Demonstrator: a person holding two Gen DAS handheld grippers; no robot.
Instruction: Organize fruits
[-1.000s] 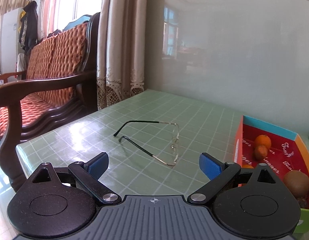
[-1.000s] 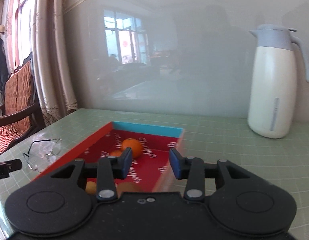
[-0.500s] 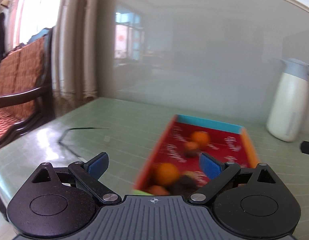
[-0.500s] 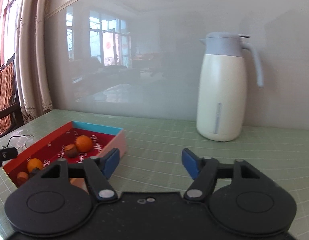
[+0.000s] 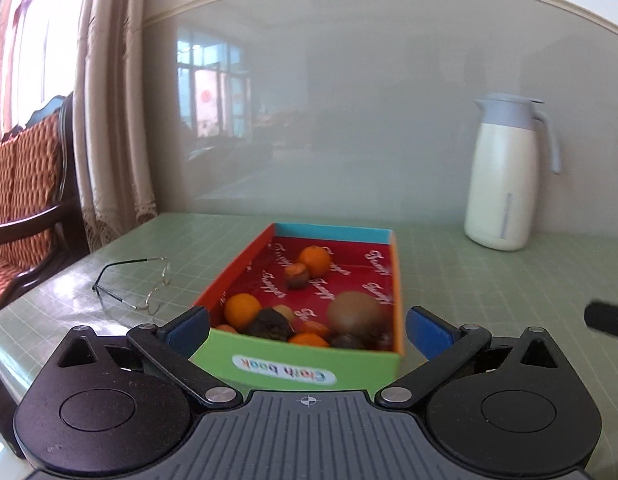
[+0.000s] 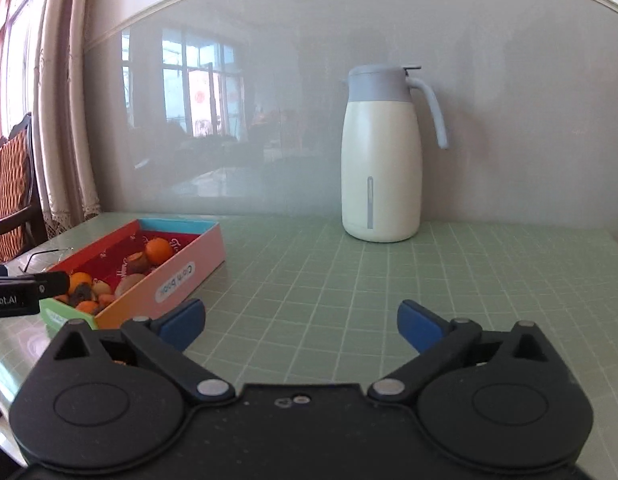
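Fruit box [image 5: 297, 364] on surface, long axis running near-to-far, dead ahead of left hand-held gripper [image 5: 307, 326], jaws opening astride its near end. Right hand-held gripper [image 6: 301, 324], opening on nothing, has box [image 6: 177, 276] off left.

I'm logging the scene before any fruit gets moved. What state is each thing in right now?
Left hand-held gripper: jaws opening, either side of the box's near end, pads not pressing.
Right hand-held gripper: jaws opening, nothing between them.
Box: lidless, fruit inside.
Glasses: unfolded, lying on the table.
Jug: upright, lid shut.
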